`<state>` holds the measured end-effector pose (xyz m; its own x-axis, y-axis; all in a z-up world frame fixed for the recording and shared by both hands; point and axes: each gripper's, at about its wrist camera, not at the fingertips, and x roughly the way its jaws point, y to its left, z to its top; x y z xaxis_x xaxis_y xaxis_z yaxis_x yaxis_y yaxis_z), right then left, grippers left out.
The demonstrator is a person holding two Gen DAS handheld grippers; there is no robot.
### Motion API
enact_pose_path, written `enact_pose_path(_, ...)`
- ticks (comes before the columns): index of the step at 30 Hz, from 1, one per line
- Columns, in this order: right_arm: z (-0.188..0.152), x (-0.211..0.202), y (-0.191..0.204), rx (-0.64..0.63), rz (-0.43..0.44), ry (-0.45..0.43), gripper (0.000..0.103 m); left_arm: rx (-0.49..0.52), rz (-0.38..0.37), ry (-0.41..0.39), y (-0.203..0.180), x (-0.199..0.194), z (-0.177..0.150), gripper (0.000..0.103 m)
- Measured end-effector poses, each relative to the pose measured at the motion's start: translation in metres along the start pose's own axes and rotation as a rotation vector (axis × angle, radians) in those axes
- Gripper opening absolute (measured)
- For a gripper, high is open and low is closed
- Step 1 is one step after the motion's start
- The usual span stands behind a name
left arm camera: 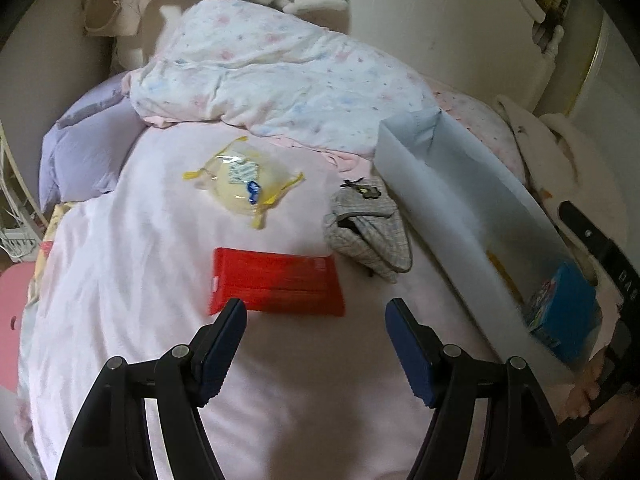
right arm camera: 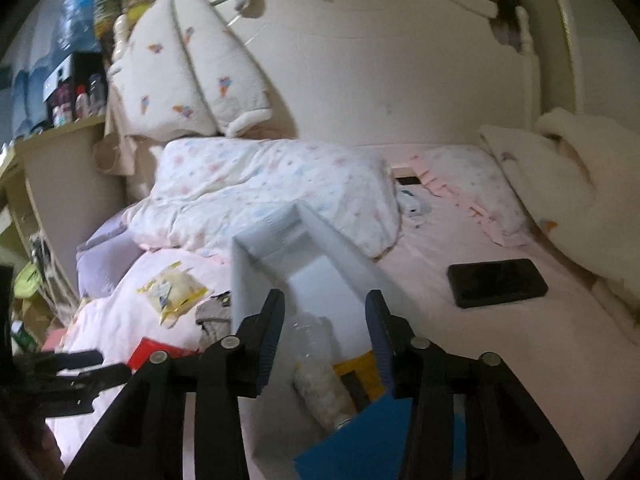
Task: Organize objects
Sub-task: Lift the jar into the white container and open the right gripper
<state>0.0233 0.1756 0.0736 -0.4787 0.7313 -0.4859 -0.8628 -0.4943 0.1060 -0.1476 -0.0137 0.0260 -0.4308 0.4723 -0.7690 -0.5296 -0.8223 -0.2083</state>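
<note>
A red packet [left arm camera: 276, 282] lies on the pink bedsheet just ahead of my open, empty left gripper [left arm camera: 316, 312]. Beyond it lie a clear bag with yellow edges [left arm camera: 242, 180] and a grey checked pouch [left arm camera: 370, 226]. A long white box [left arm camera: 460, 208] stands to the right; a blue box [left arm camera: 564, 312] sits in its near end. In the right wrist view my right gripper [right arm camera: 326, 316] is open and empty above the white box [right arm camera: 280, 248], which holds a clear snack bag [right arm camera: 320, 380], a yellow item [right arm camera: 360, 376] and the blue box [right arm camera: 360, 440]. The left gripper [right arm camera: 80, 364] shows at the left.
A rumpled star-print quilt [left arm camera: 272, 88] and a lilac pillow [left arm camera: 88, 152] lie at the back. A black phone [right arm camera: 496, 282] lies on the sheet to the right of the white box. Cream pillows [right arm camera: 188, 72] lean on the headboard. A cluttered shelf [right arm camera: 68, 96] stands left.
</note>
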Motion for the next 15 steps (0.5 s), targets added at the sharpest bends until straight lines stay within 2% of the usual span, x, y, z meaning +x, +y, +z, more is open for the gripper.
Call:
enact_pose_path(4,-0.005,-0.009,-0.005,0.040,0.084,0.008,0.043,0.051,0.057,-0.018,0.005,-0.001,-0.006,0.070)
enact_pose_path(12,-0.032,-0.013,0.049,-0.163,0.258,0.065,0.044,0.077,0.124,0.006,0.025,0.002,-0.021,0.070)
enact_pose_path(15,-0.045,-0.007,0.071,-0.242,0.294,0.103,0.044,0.065,0.134,0.013,0.039,-0.001,-0.028,0.070)
